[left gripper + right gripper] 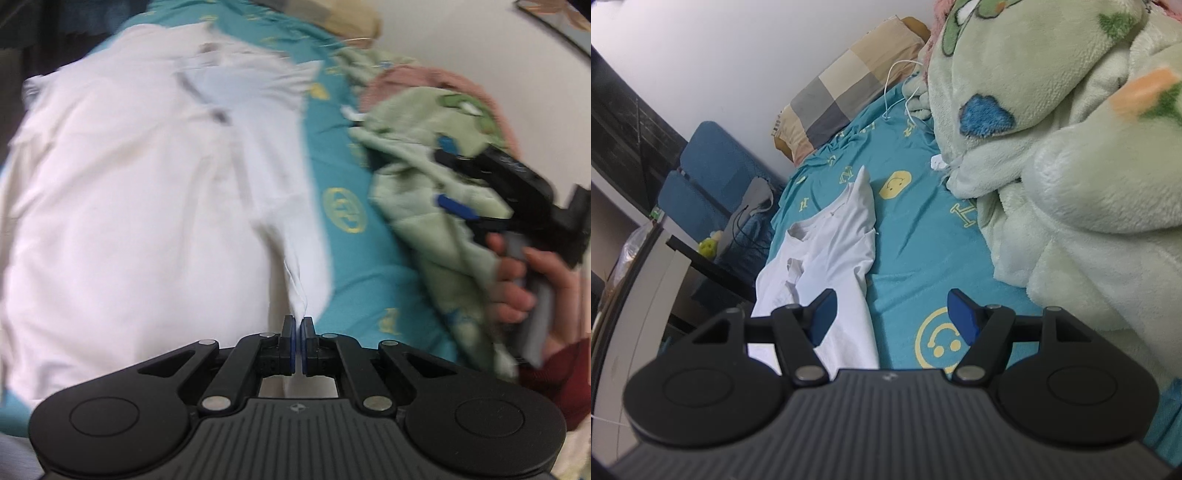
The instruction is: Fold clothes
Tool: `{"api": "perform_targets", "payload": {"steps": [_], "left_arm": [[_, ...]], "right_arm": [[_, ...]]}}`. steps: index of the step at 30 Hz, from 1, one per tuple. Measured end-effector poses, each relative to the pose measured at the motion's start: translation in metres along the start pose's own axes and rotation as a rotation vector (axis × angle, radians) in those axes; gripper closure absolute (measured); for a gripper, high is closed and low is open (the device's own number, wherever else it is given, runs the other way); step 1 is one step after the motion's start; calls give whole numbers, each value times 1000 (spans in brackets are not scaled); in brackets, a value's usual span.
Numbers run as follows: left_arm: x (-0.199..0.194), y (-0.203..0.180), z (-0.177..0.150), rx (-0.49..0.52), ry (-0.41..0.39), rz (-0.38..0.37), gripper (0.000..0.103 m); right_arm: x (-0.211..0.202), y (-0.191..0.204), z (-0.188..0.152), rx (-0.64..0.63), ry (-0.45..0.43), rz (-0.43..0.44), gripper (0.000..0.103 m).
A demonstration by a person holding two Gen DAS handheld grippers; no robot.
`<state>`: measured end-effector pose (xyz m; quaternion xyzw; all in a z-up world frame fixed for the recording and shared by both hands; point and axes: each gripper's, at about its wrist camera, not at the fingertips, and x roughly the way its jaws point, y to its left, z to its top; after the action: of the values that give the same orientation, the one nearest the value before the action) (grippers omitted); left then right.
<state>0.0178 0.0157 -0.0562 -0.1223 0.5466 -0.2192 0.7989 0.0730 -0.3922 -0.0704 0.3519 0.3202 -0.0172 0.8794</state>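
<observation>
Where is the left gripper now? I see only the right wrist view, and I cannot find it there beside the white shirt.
Observer: The left wrist view shows it. The left gripper is shut on a pinch of the white shirt, at the shirt's edge.
Operator: Is the cloth slack at the pinch?
Observer: No. A narrow ridge of cloth runs from the pads up into the shirt, which lies spread on the teal sheet.
Operator: How does my right gripper look from that side?
Observer: The right gripper is in front of the green blanket. A hand with a dark red sleeve holds it.
</observation>
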Motion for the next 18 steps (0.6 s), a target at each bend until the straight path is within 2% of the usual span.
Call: {"api": "perform_targets", "payload": {"steps": [7,11,13,18], "left_arm": [[30,35,-7,20,119,195,99],[18,41,-2,1,88,137,92],[5,43,5,-5,41,109,73],[-2,48,61,-51,-128,54,50]], "right_arm": [[8,12,-6,-51,25,-14,34],[10,19,-10,-82,36,-18,34],[11,23,-11,-92,38,-13,34],[14,32,-13,-98,38,19,34]]}}
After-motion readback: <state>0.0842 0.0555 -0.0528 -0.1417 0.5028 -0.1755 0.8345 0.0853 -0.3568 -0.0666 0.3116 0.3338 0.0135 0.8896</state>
